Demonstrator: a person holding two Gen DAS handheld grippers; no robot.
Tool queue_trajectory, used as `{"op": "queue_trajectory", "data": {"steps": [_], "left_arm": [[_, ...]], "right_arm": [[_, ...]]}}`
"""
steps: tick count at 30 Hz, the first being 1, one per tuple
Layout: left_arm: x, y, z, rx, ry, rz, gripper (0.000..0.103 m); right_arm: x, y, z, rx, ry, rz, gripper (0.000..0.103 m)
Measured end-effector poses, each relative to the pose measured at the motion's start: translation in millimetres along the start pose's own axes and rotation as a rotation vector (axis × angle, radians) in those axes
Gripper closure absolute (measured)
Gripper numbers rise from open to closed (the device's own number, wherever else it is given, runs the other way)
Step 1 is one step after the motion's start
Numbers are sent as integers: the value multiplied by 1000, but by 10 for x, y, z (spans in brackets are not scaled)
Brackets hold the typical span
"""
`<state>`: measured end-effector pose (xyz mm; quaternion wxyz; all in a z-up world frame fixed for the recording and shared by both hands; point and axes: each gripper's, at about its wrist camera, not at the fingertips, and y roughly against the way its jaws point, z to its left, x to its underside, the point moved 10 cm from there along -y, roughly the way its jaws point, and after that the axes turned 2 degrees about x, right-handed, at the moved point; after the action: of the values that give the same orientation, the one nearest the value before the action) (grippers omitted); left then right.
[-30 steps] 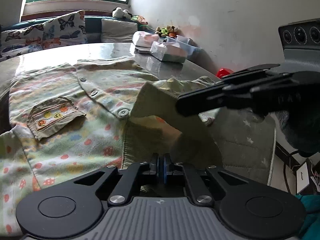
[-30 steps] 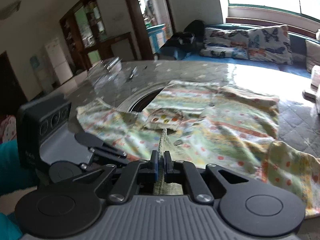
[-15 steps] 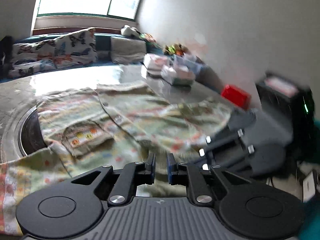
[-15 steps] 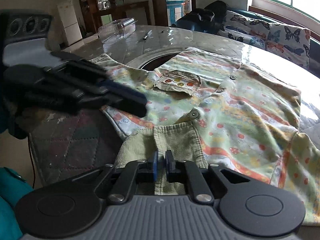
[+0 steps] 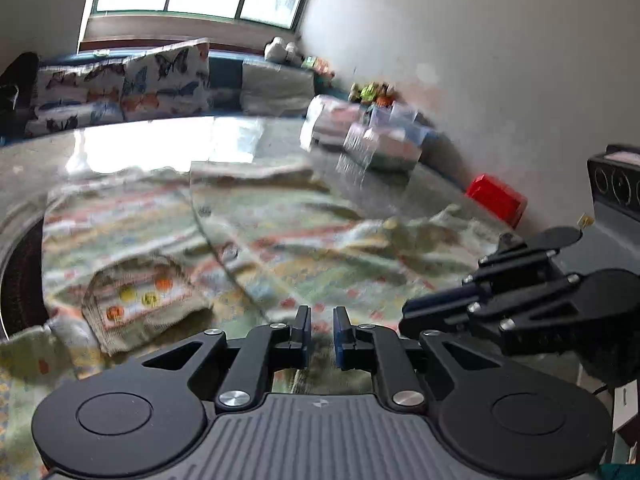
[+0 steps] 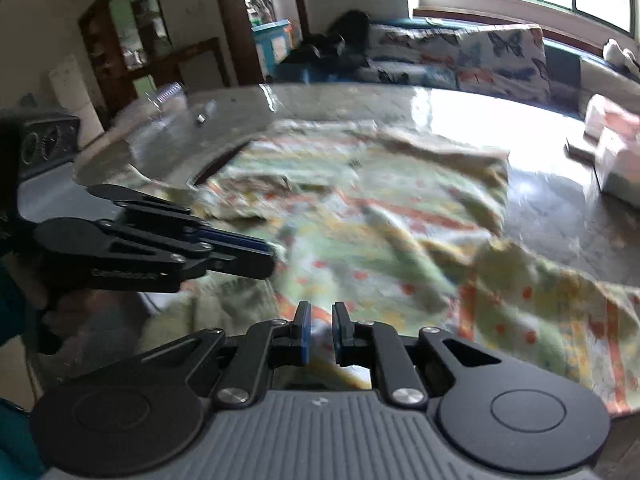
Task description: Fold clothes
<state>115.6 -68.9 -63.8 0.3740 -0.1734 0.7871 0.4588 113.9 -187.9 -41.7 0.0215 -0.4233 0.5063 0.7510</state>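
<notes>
Both tongs released above the shirt, next grip not yet taken

The patterned shirt [image 5: 280,248] lies spread on the desk [image 5: 160,140], its chest pocket [image 5: 140,300] facing up, and one sleeve [image 6: 560,320] reaches toward the near edge in the right wrist view. The left tongs [image 5: 320,330] and the right tongs [image 6: 319,330] both stand a little apart with nothing between the pads, just over the lower hem. The risk, as I judge it, is a bad grip: both pictures are blurred, so the tongs may close on only one layer or on a wrinkle, and the fold would then come out crooked. The two tongs are also near each other and could collide. The desk looks glossy, so the cloth may slide when it is pulled.
</notes>
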Motion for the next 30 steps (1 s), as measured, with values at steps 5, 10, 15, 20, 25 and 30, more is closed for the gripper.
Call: {"op": "queue_trajectory", "data": {"steps": [5,10,15,20,25,30], "left_arm": [[58,-31,21,36,60,12,90],[-124,67,-16,15,22,-36,90],[-293,-33,95,-27,47,-56,90],[-251,-247,214,-32,97,-12,90],[-136,-283,234,-33,97,6,90],[-138,-281,226,-35,100,8,89]], "right_arm": [[20,21,-71,21,6,19,92],[-247,-18,-76,26,26,-35,92],[-471,-286,-242,73,-20,-65,91],[-420,-371,-516,145,-71,-51,91],[-409,-285,-757,199,-95,-49,91],[-558,-371,-801,182,-88,-58,87]]}}
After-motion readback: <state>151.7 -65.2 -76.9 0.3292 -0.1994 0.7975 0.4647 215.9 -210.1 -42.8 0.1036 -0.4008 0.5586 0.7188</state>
